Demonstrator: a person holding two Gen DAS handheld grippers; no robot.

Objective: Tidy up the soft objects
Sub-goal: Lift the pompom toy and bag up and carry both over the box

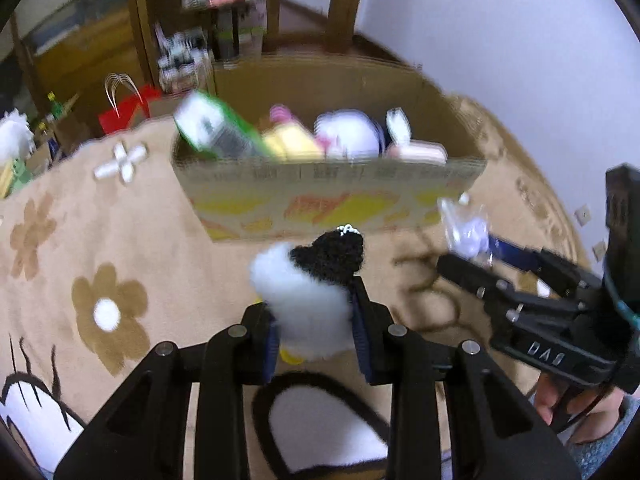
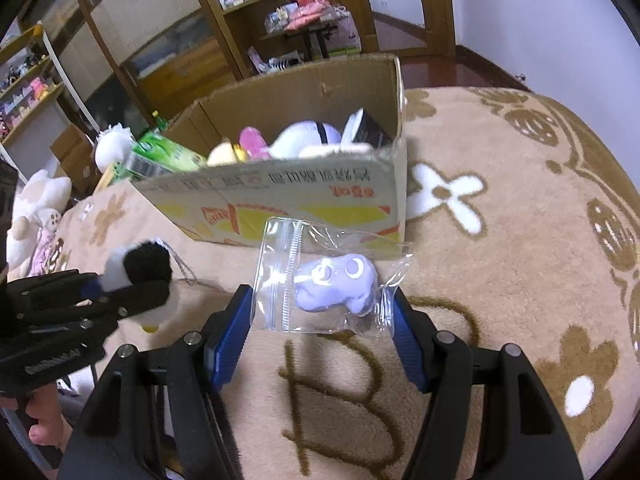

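My left gripper (image 1: 316,320) is shut on a small white and black plush toy (image 1: 308,292) with a yellow underside, held above the beige carpet. The same toy (image 2: 140,264) and the left gripper (image 2: 120,284) show at the left of the right wrist view. My right gripper (image 2: 322,304) is shut on a clear zip bag (image 2: 280,264), which spans the gap between its blue pads. The bag holds a pale purple soft toy (image 2: 340,284). Just beyond both grippers stands an open cardboard box (image 2: 280,196) with several soft toys and packets inside. The right gripper (image 1: 476,252) with its bag (image 1: 466,228) appears on the right in the left wrist view.
A beige carpet (image 2: 500,240) with brown and white flowers covers the floor. Wooden shelves (image 2: 248,12) and a door frame stand behind the box. A red paper bag (image 1: 124,114) and more plush toys (image 2: 36,200) lie off the carpet's left edge. A hand (image 1: 560,400) holds the right gripper.
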